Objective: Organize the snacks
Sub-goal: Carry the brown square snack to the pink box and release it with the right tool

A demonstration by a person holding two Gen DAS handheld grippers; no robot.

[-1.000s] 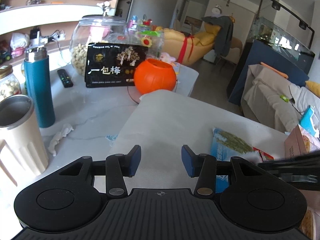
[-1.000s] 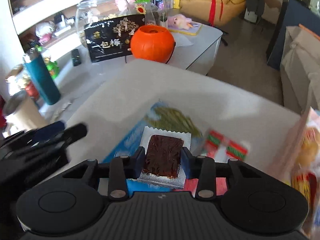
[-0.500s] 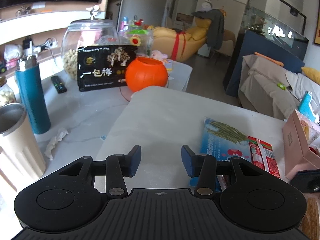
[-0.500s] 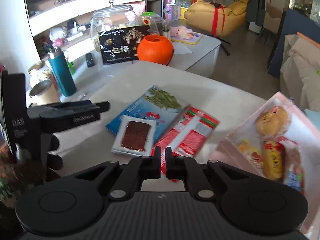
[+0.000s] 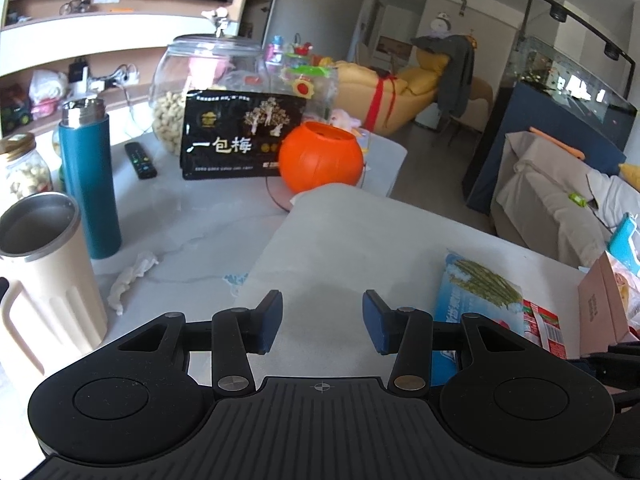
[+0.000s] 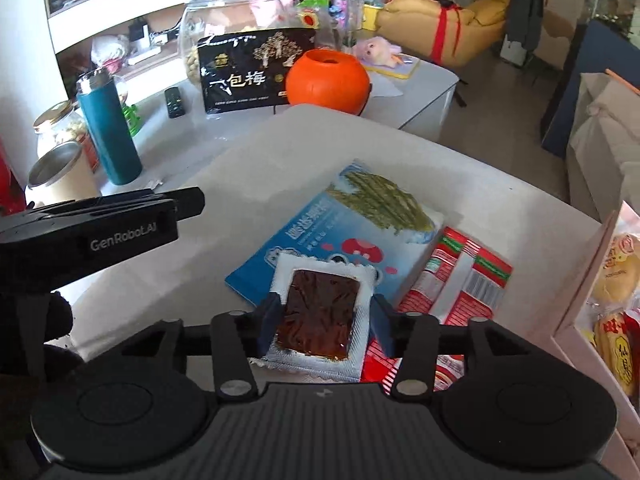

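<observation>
My right gripper (image 6: 323, 322) is open, with one finger on each side of a silver packet of dark dried meat (image 6: 320, 318) lying on the white table. The packet overlaps a blue snack bag (image 6: 340, 236) and sits beside a red snack pack (image 6: 460, 280). A pink box (image 6: 588, 276) at the right holds wrapped pastries (image 6: 614, 272). My left gripper (image 5: 322, 326) is open and empty above bare table, left of the blue bag (image 5: 476, 296). It shows as a black body in the right wrist view (image 6: 100, 228).
An orange pumpkin pot (image 6: 327, 76), a black plum bag (image 6: 252, 74) and a glass jar (image 6: 228, 20) stand at the back. A teal flask (image 5: 90, 176), a cream mug (image 5: 44, 280), a remote (image 5: 140, 160) and a crumpled tissue (image 5: 132, 276) are on the left.
My right gripper has opened and come down, so its fingers now flank the dried meat packet. My left gripper has stayed open and barely moved.
</observation>
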